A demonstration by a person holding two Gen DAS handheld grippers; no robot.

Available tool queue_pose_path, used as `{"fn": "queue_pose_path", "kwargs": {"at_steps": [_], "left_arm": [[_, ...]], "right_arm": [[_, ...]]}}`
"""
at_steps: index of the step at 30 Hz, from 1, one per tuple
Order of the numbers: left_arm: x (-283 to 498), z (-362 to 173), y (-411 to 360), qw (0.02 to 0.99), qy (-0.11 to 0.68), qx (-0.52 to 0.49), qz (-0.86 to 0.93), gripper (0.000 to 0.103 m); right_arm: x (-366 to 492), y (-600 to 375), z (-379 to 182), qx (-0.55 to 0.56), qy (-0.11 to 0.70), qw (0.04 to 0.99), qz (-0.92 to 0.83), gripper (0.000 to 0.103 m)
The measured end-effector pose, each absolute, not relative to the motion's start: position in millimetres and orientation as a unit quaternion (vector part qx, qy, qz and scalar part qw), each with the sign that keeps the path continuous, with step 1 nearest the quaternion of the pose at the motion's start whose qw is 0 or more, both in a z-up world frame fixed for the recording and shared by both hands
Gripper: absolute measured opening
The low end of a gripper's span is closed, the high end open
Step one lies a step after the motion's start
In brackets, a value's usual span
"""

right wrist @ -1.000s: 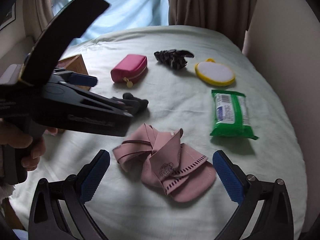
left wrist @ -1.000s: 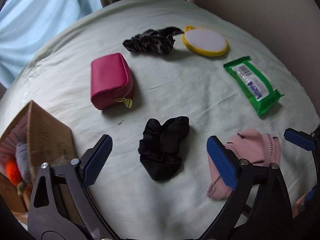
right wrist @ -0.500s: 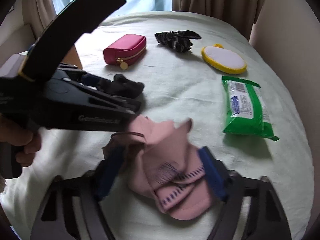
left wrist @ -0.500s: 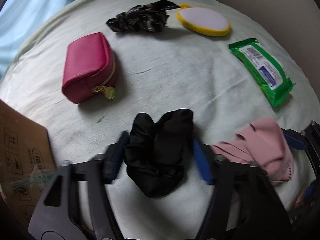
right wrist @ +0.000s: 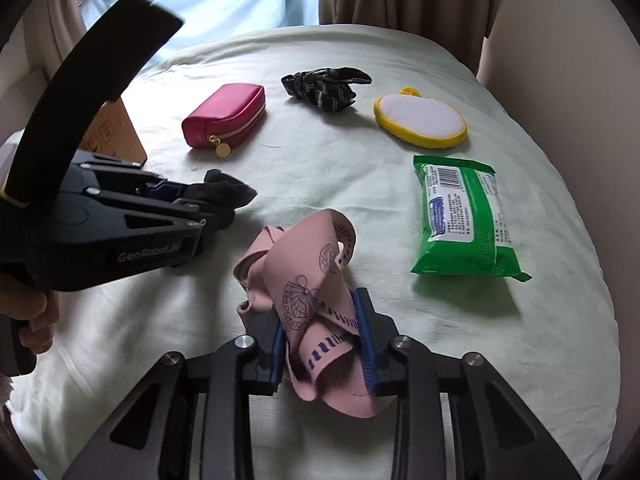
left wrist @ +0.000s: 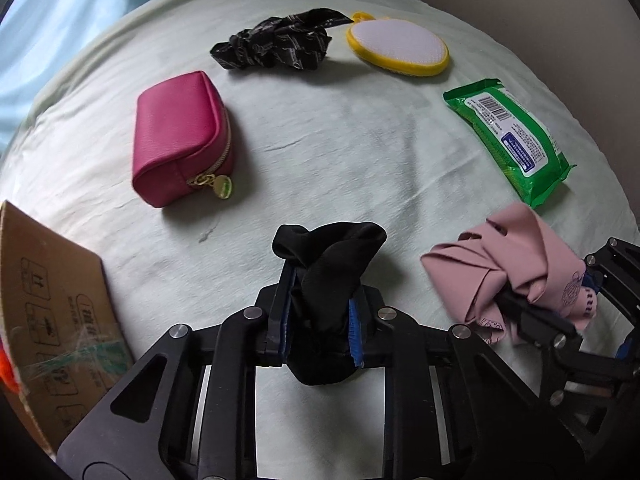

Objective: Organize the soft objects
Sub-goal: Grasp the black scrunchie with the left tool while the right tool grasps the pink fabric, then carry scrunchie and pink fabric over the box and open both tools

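My left gripper [left wrist: 320, 312] is shut on a black scrunchie [left wrist: 332, 264] and holds it just above the pale green bedsheet [left wrist: 340, 152]. It also shows in the right wrist view [right wrist: 188, 200] at the left. My right gripper [right wrist: 324, 336] is shut on a pink printed cloth [right wrist: 312, 280], lifted a little off the sheet. The pink cloth also shows in the left wrist view [left wrist: 516, 256] at the right.
On the sheet lie a magenta zip pouch [left wrist: 180, 140], a black patterned scrunchie [left wrist: 280, 44], a yellow-rimmed white pad [left wrist: 400, 46] and a green wipes pack [left wrist: 512, 136]. A cardboard box [left wrist: 56, 304] with soft items stands at the left.
Both grippers dropped onto their items and closed: the left on the black scrunchie, the right on the pink cloth. Both items now bunch up between the pads.
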State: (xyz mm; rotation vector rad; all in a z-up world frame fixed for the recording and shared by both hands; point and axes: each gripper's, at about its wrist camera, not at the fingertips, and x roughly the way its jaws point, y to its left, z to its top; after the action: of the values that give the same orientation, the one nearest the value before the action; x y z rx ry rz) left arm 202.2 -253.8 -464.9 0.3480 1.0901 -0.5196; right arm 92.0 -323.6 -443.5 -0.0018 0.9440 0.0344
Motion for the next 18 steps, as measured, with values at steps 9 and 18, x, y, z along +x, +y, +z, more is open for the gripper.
{"fn": "queue_pose_path", "kwargs": {"at_steps": [9,18], "left_arm": [[199,-431,-245,0.818,0.500,0.152,-0.241,0.019],[184,-343,-225,0.839,0.475,0.123,-0.237,0.019]], "right_arm": [[83,-324,-405,0.012,0.448,0.894,0.005,0.027],[66,-315,-315,0.020,0.424,0.905,-0.015,0.027]]}}
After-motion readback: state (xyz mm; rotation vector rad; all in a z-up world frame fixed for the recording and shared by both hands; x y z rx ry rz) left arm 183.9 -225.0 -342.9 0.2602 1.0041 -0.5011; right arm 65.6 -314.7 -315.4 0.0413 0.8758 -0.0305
